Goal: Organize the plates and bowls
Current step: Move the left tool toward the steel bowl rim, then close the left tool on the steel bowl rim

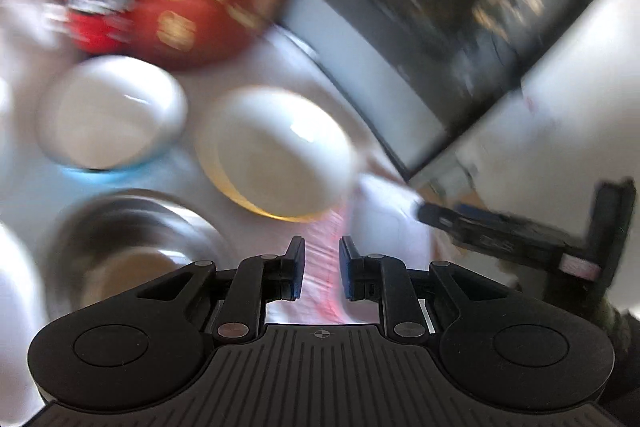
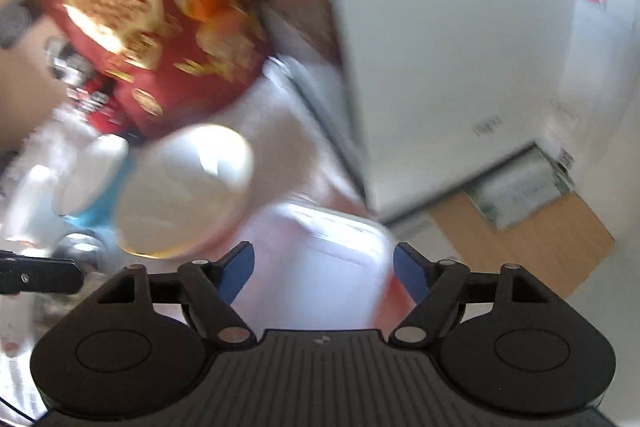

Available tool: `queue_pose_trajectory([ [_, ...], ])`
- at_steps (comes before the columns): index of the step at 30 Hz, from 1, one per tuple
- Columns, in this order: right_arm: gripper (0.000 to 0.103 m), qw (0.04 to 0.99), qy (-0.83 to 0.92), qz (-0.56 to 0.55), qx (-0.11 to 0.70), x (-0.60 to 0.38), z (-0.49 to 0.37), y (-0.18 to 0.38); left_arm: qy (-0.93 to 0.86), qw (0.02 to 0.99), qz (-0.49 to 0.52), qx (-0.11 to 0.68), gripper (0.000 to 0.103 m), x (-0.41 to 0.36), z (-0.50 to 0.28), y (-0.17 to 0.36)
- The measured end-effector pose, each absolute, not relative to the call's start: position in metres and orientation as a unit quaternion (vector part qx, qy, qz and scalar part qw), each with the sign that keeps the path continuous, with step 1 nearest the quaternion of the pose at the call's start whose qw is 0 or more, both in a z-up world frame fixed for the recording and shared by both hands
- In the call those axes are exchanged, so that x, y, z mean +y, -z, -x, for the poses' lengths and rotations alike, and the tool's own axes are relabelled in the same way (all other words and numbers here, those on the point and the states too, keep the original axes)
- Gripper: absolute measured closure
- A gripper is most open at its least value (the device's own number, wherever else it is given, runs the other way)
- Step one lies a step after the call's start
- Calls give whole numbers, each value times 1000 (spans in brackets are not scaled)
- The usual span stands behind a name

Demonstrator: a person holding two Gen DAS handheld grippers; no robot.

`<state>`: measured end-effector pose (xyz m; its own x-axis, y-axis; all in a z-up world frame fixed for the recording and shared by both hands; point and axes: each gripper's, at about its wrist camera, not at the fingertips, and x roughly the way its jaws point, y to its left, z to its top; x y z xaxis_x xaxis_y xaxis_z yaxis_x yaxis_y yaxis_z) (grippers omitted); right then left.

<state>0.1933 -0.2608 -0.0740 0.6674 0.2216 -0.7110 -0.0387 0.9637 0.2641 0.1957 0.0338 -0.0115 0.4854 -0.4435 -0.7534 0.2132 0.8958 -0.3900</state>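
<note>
Two grippers are being held empty above the table: the left gripper (image 1: 320, 269) narrowly parted, the right gripper (image 2: 323, 273) wide. A yellow-rimmed white ceramic bowl (image 1: 276, 151) is sitting beside a blue-rimmed white bowl (image 1: 112, 113).

Bright daylight, heavy motion blur, fisheye-bent edges, bowl glare.

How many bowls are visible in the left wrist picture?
3. A blue-rimmed bowl at the left, a yellow-rimmed bowl in the middle, and a metal bowl at the lower left. The picture is blurred, so others at the edges may be hidden.
</note>
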Motion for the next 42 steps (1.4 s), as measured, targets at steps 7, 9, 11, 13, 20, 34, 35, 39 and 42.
queue_pose_trajectory([
  [7, 18, 865, -189, -123, 447, -161, -193, 83, 6, 894, 108, 434, 83, 136, -177, 17],
  [9, 18, 861, -200, -93, 458, -137, -191, 91, 14, 886, 115, 449, 83, 146, -181, 30],
  [11, 18, 857, -207, -77, 465, -120, -197, 96, 12, 881, 99, 462, 83, 144, -185, 43],
  [13, 18, 858, -204, -67, 466, -109, -202, 98, 9, 876, 92, 474, 83, 142, -185, 57],
  [20, 14, 848, -219, -47, 480, -79, -218, 113, -24, 866, 120, 485, 82, 153, -183, 84],
  [34, 1, 811, -218, -70, 538, -65, -236, 146, -12, 850, 157, 503, 85, 149, -184, 92],
  [35, 0, 810, -222, -67, 539, -63, -236, 147, -13, 847, 158, 508, 85, 149, -183, 93],
  [39, 0, 809, -218, -68, 541, -63, -237, 148, -13, 839, 178, 514, 85, 150, -178, 95],
  [42, 0, 803, -228, -49, 548, -60, -237, 148, -14, 833, 210, 512, 86, 153, -173, 98],
])
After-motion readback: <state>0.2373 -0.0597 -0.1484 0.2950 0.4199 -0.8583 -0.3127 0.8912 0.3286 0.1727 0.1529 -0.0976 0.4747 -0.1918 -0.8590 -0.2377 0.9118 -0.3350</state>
